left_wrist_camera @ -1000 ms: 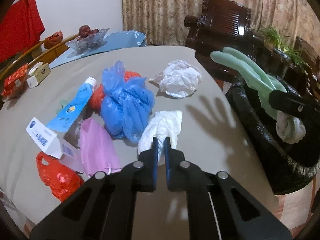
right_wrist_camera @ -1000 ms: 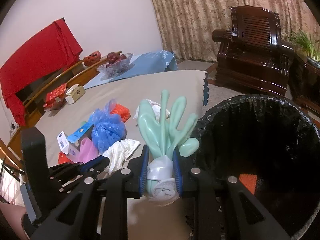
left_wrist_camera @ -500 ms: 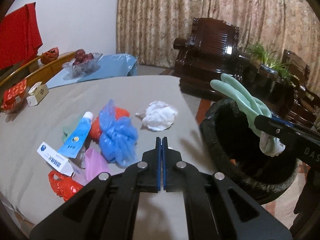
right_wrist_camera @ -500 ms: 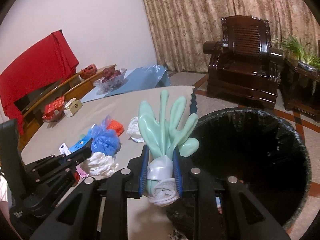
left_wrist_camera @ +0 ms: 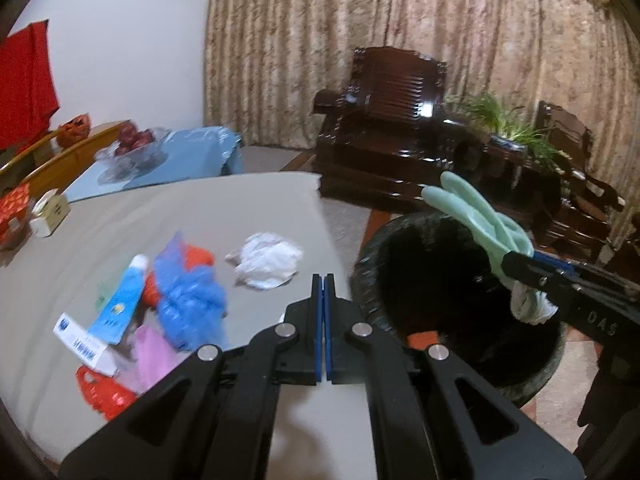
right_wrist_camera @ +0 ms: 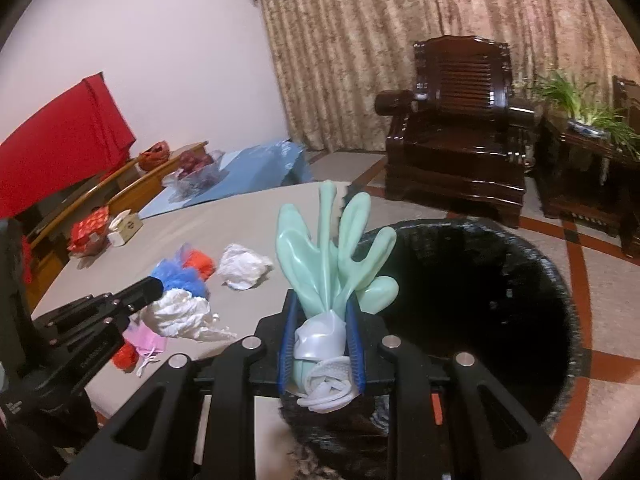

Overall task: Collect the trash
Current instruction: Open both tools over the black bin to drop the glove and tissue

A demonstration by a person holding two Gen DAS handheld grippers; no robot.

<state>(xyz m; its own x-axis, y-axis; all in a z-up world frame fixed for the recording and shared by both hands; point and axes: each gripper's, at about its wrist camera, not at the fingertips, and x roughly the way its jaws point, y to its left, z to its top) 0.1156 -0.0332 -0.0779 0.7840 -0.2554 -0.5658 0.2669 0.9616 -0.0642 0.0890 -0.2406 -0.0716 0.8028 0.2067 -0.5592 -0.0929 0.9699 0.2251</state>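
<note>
Between the jaws of the right gripper sits the bunched cuff of a mint rubber glove, pinched firm, its fingers standing up just ahead of the tips. Right below and beyond that gripper gapes the black-lined bin, so we're in the drop-off step: the glove hangs over the near rim, ready to go in!

Over to its left, the left gripper shows its jaws pressed flat together. From its own camera nothing shows between them, but the right wrist view has a white plastic bag dangling from its tip, apparently nipped there, over the worktop edge and short of the bin.

My call for the next move: spread the right jaws over the opening and let the glove fall, then swing the left across to the bin and release too.

Farther ahead of the left gripper, more waits: a blue bag, a tube, a crumpled white wad
</note>
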